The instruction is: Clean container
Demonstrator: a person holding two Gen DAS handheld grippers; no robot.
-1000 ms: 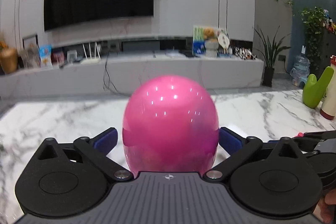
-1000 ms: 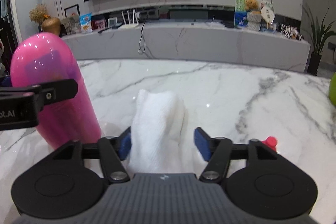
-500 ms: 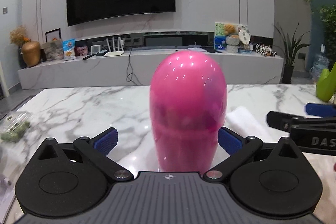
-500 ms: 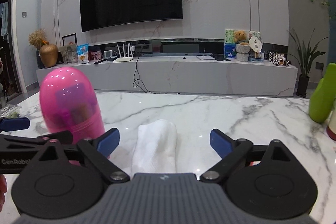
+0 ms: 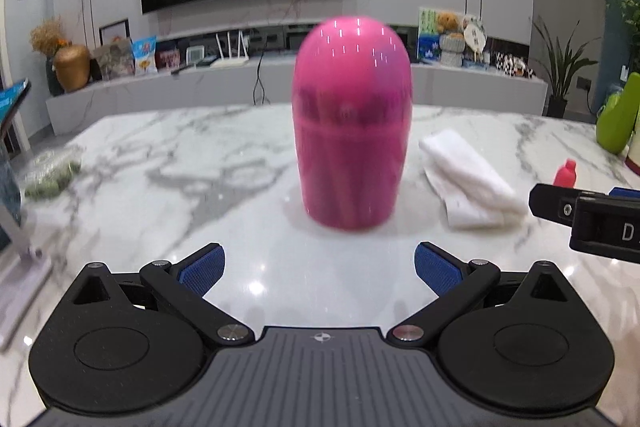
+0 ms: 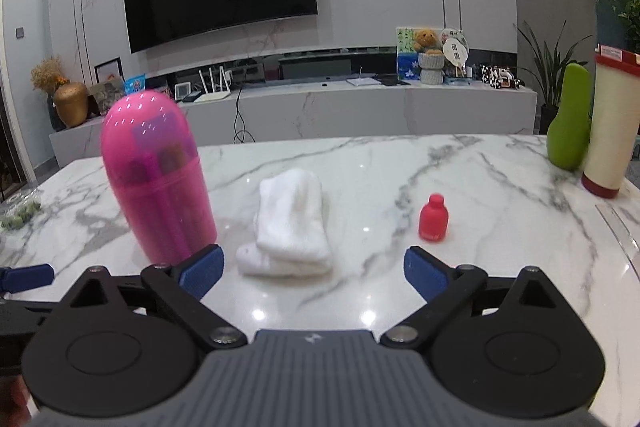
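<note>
A pink dome-topped container (image 5: 352, 123) stands upright on the marble table (image 5: 180, 187); it also shows in the right wrist view (image 6: 156, 179). A folded white cloth (image 5: 468, 179) lies to its right, also in the right wrist view (image 6: 292, 223). My left gripper (image 5: 318, 269) is open and empty, a short way in front of the container. My right gripper (image 6: 314, 273) is open and empty, just in front of the cloth, with the container to its left. Part of the right gripper (image 5: 588, 215) shows at the left view's right edge.
A small red bottle (image 6: 433, 218) stands right of the cloth. A green object (image 6: 568, 119) and a tall white canister with red base (image 6: 610, 123) stand at the far right. A bag of greens (image 5: 50, 175) and a stand (image 5: 12, 155) sit at the left.
Both grippers opened and pulled back. The left let go of the pink container, now standing free. The right let go of the white cloth, now lying on the table.
</note>
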